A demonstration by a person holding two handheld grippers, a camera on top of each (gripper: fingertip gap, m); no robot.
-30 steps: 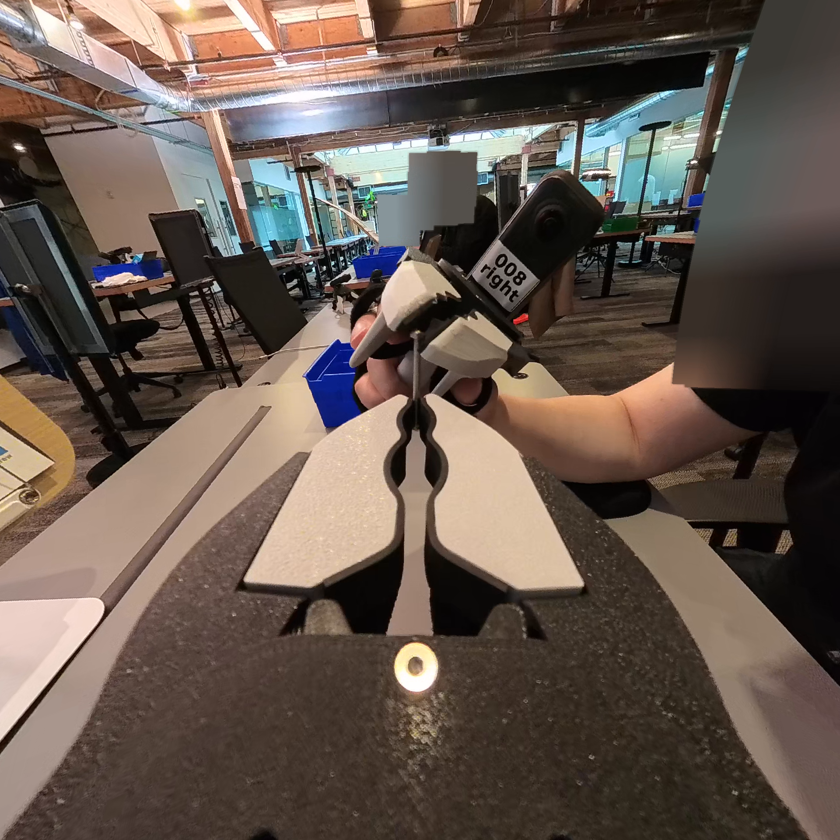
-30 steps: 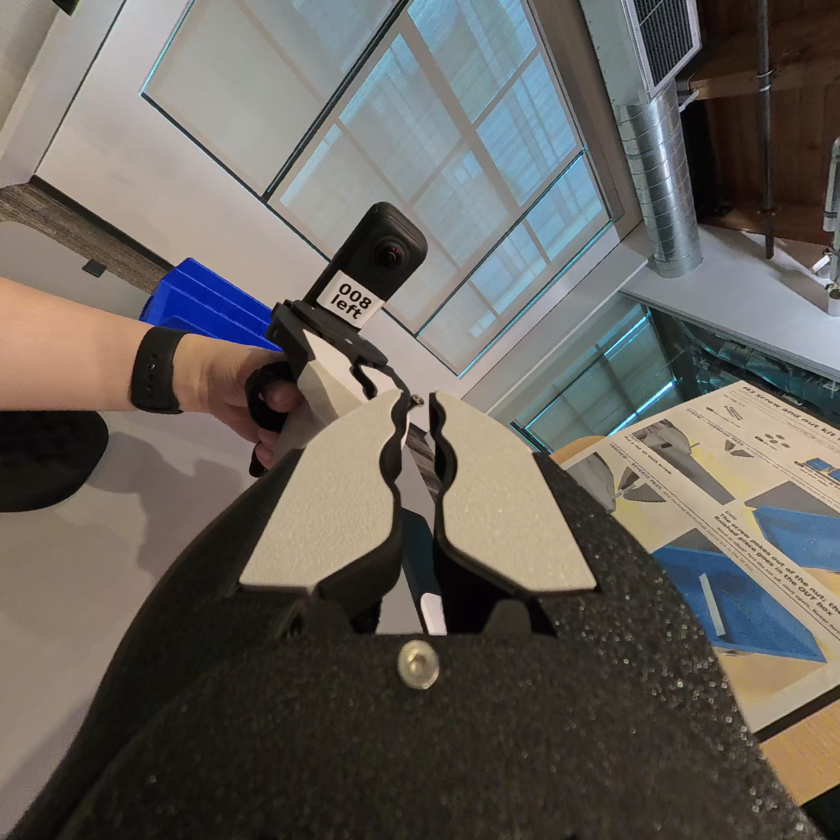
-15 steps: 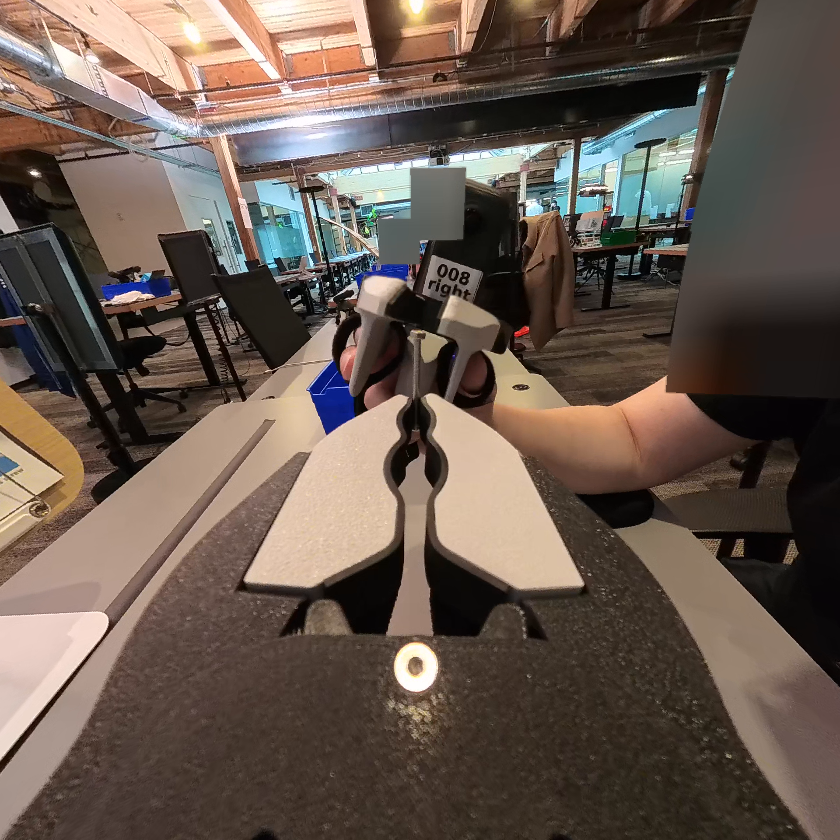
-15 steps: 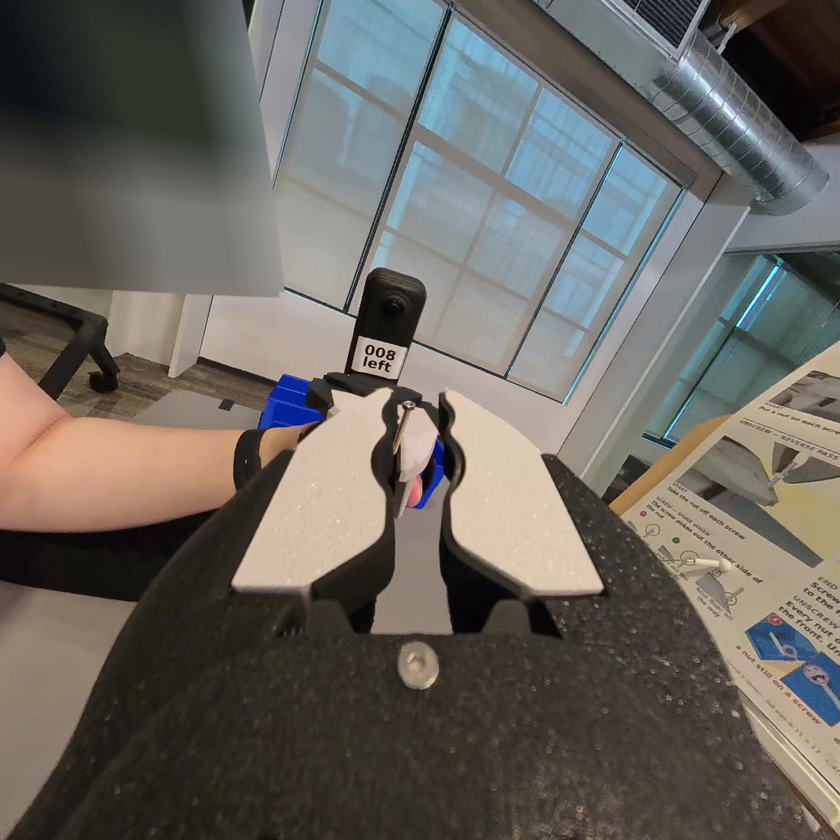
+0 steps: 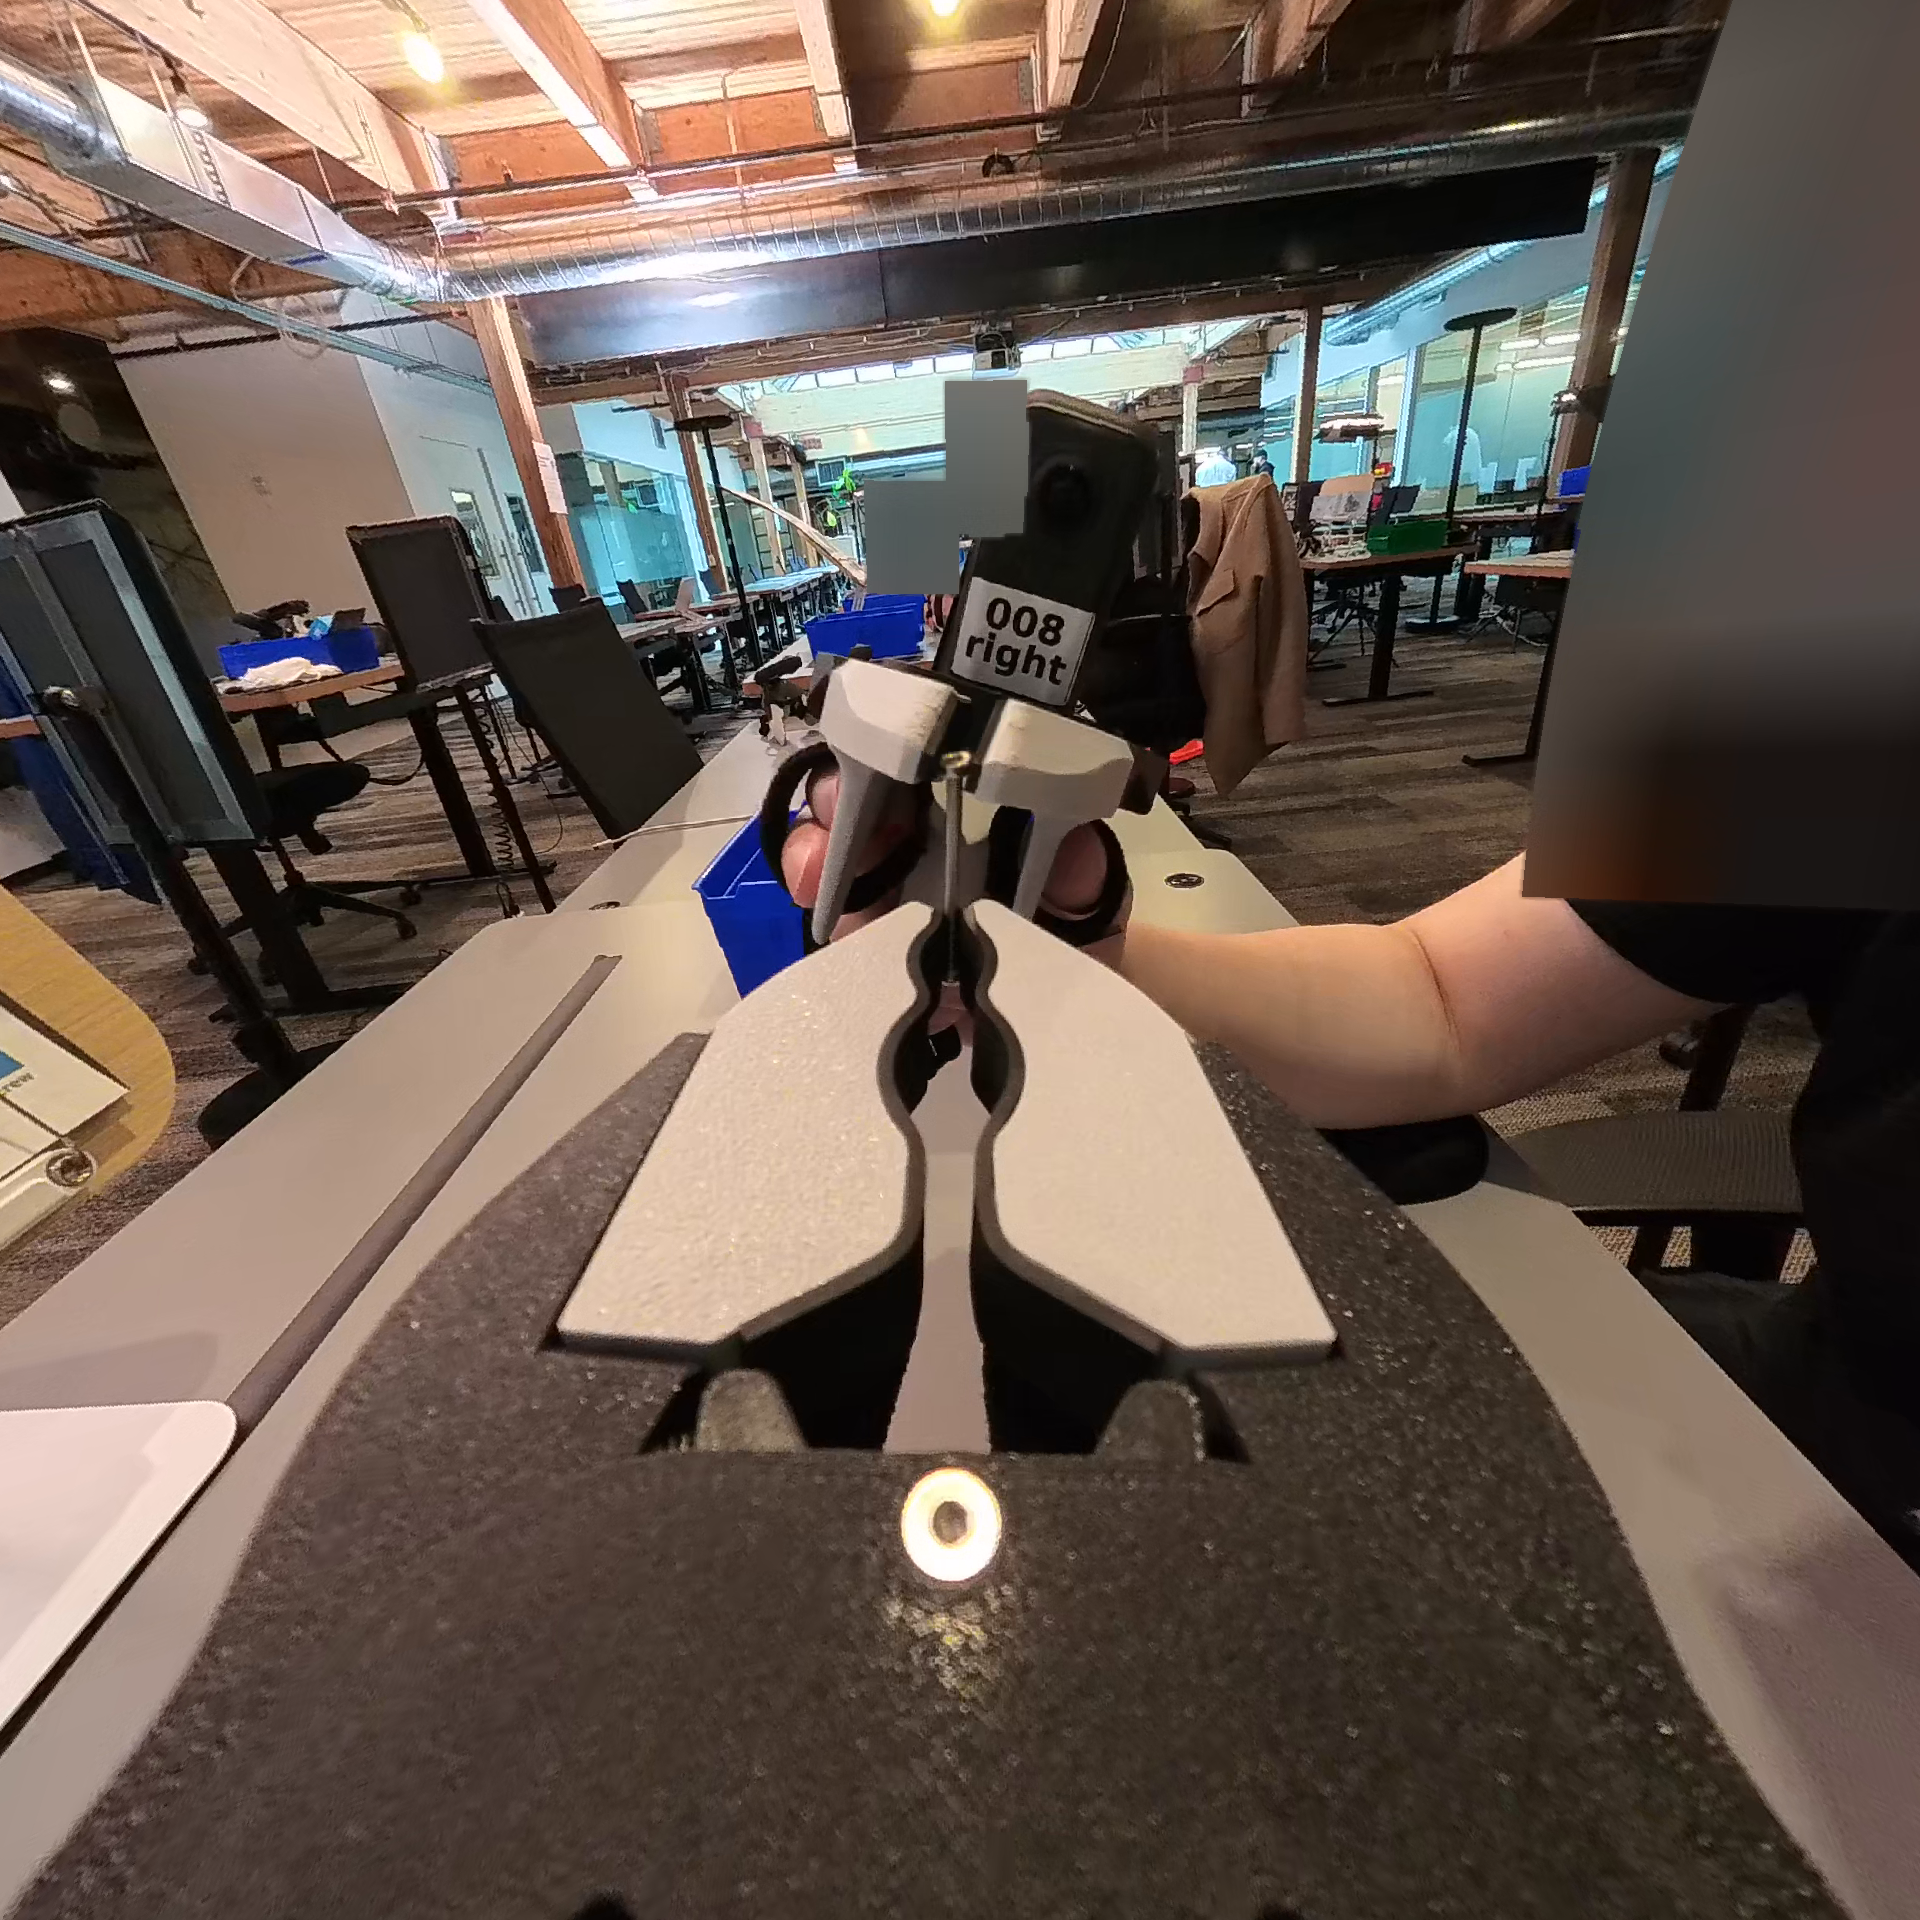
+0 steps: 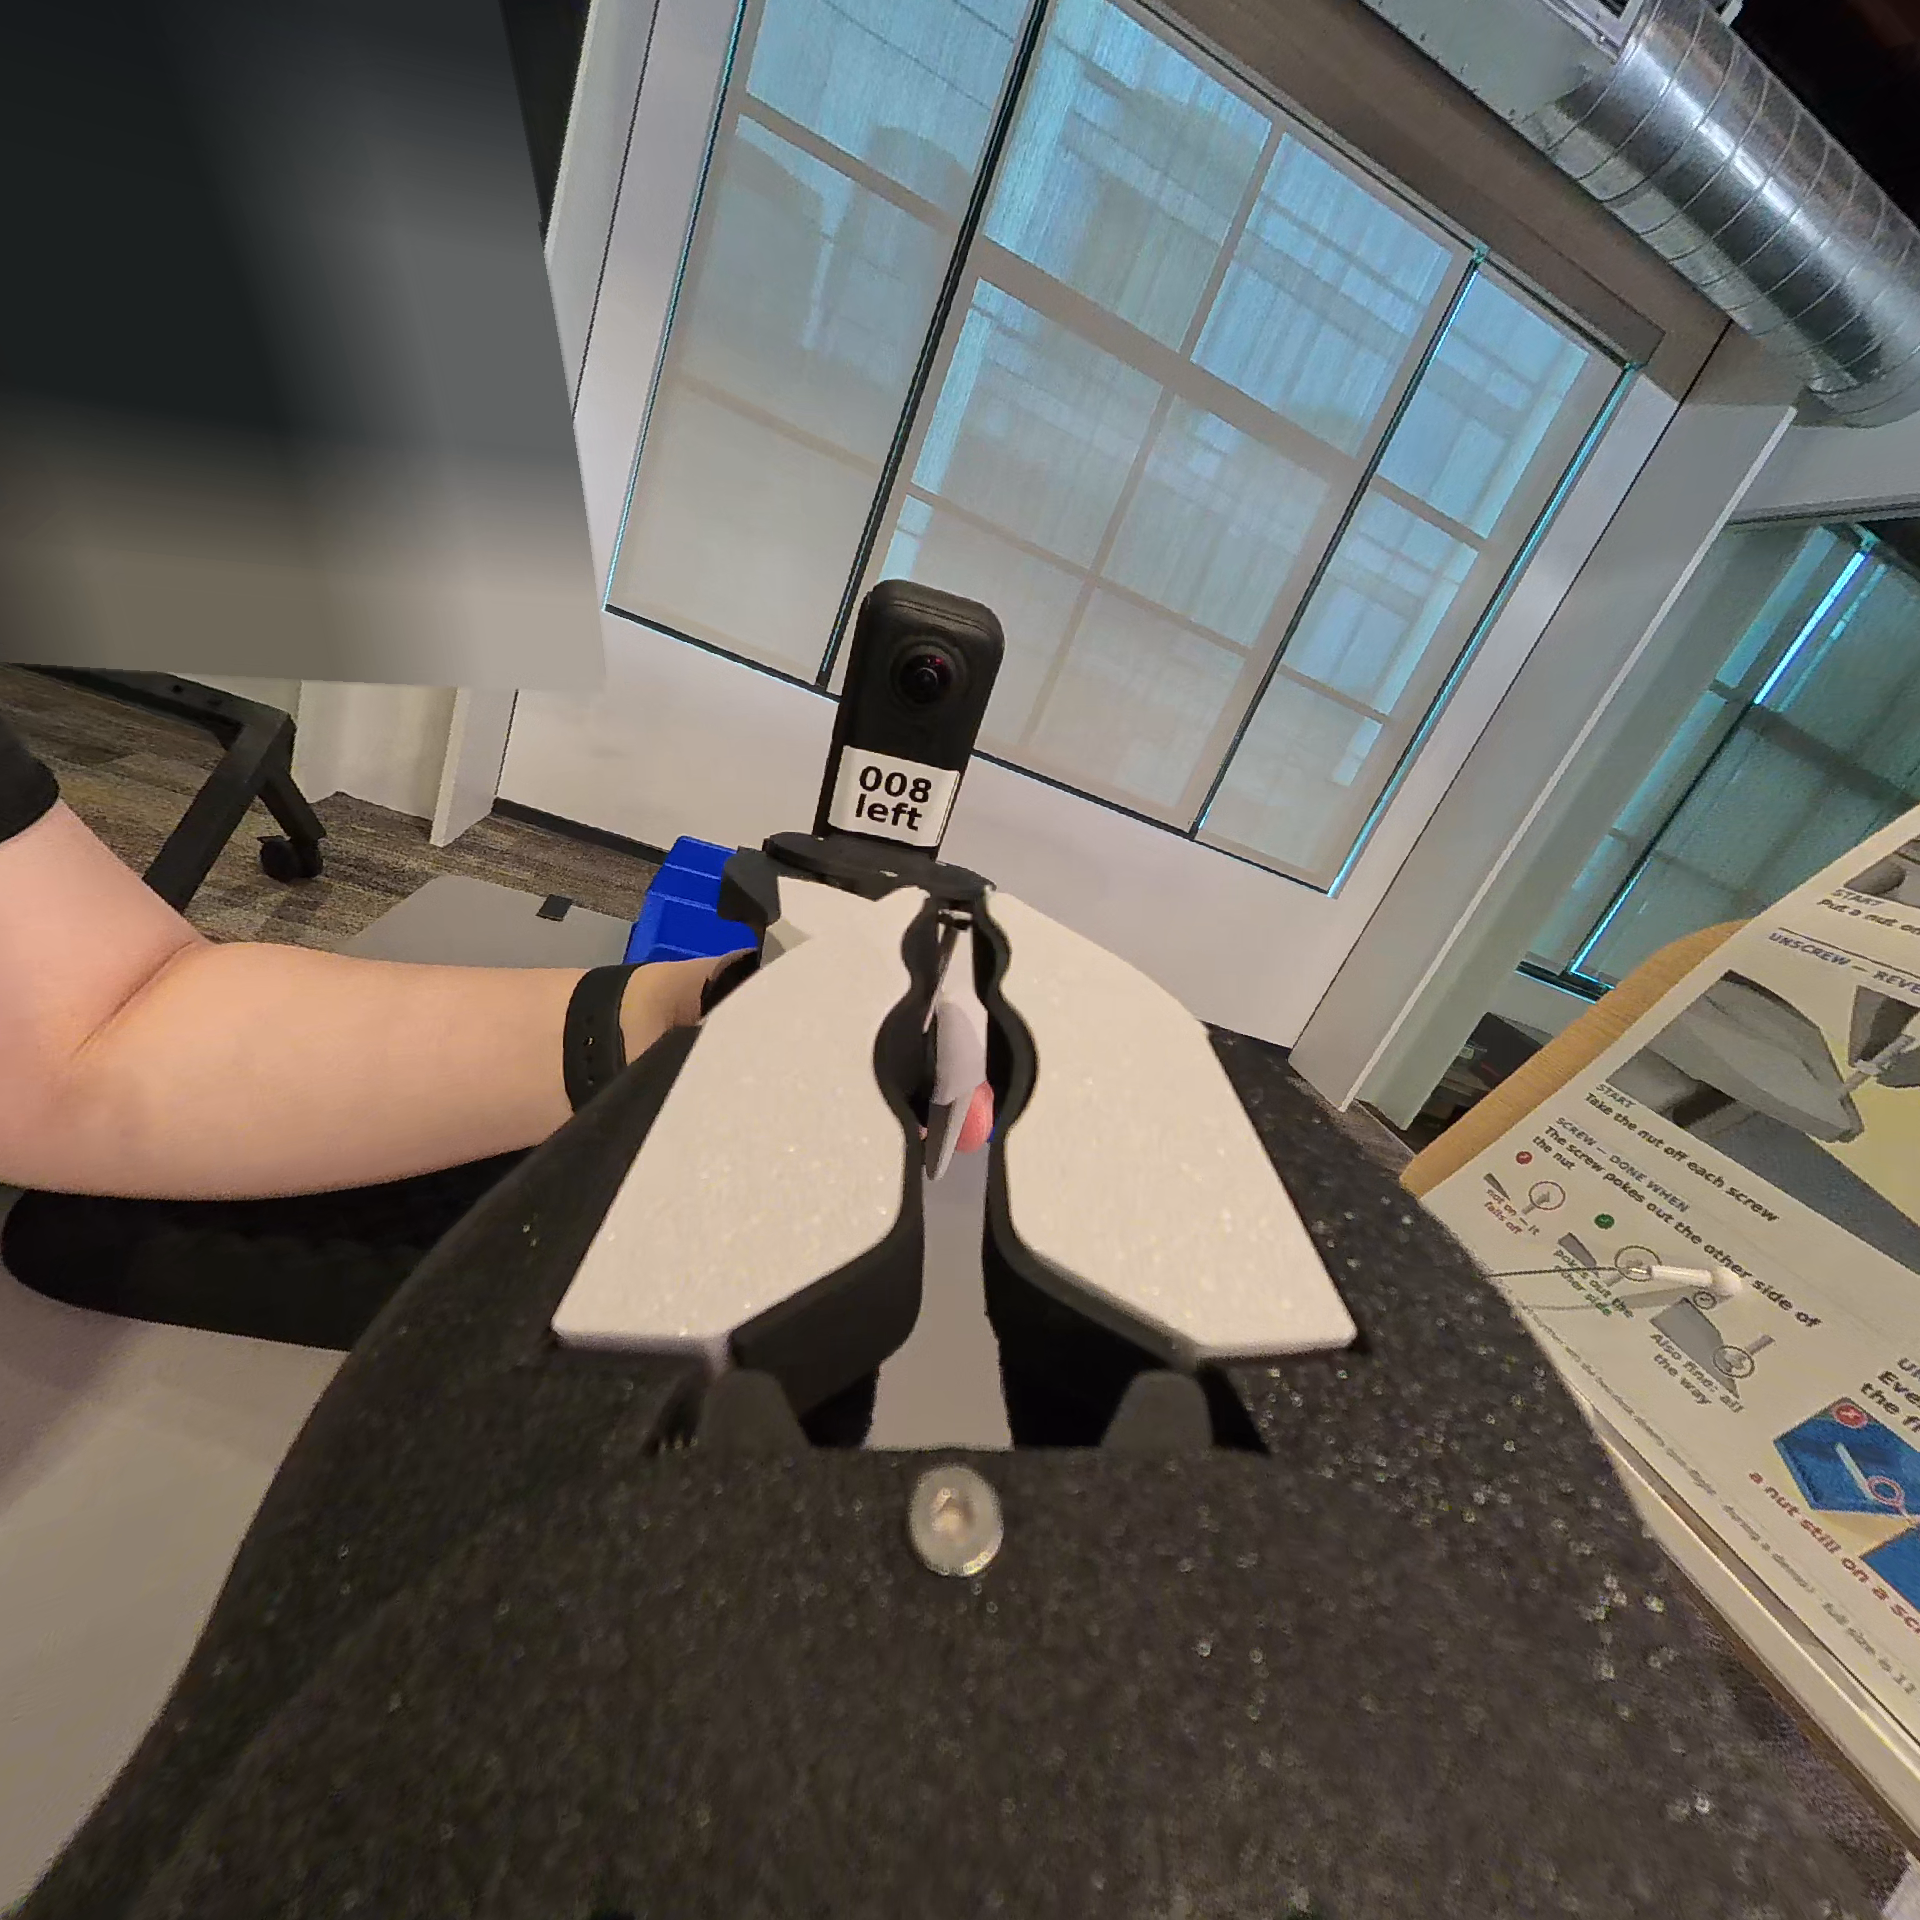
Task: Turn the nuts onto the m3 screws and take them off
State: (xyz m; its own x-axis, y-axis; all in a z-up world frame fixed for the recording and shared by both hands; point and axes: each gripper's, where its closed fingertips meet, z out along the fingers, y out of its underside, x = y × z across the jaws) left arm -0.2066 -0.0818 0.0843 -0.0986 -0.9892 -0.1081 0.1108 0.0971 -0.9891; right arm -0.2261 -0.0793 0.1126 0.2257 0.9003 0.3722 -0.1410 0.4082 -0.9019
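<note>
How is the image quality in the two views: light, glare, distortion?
Left wrist view: ceiling lamps blow out to white, a glare spot sits on the mount screw, and wide-angle distortion bends the grey table. Right wrist view: the bright window backlights the scene, and its frame leans.

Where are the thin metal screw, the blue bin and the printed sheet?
screw (image 5: 952,831): left wrist view, middle of its shaft.
blue bin (image 5: 740,914): left wrist view, its side wall.
printed sheet (image 6: 1704,1226): right wrist view, its face.

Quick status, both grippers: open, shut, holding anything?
Left gripper: shut on the thin metal screw.
Right gripper: shut at the screw's top end.
</note>
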